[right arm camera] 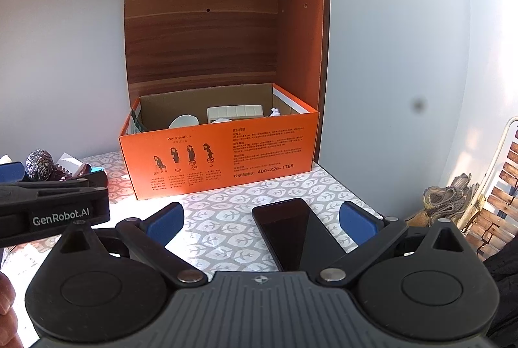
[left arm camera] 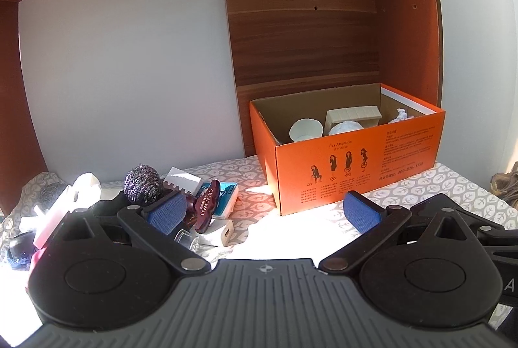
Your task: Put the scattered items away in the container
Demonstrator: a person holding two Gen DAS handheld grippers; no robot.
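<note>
Tongs on both sides gape wide with nothing between the blue pads. The right tongs [right arm camera: 260, 223] point level at the box, straddling a flat black phone [right arm camera: 291, 234] that lies on the leaf-patterned cloth surface [right arm camera: 220, 218], its long axis running toward 11 o'clock. The left tongs [left arm camera: 264, 212] face the same way, their left pad just beside a dark red "GREATWALL" opener [left arm camera: 204, 205] that slants toward 1 o'clock. Around it at 10 o'clock sit a steel wool scourer [left arm camera: 142, 184], a white charger block [left arm camera: 221, 234] and a blue-white packet [left arm camera: 226, 200]. Farther, at 1 o'clock, stands the open orange cardboard box [left arm camera: 356, 166], holding a white paper cup [left arm camera: 306, 129] and a cream tray [left arm camera: 353, 116].
</note>
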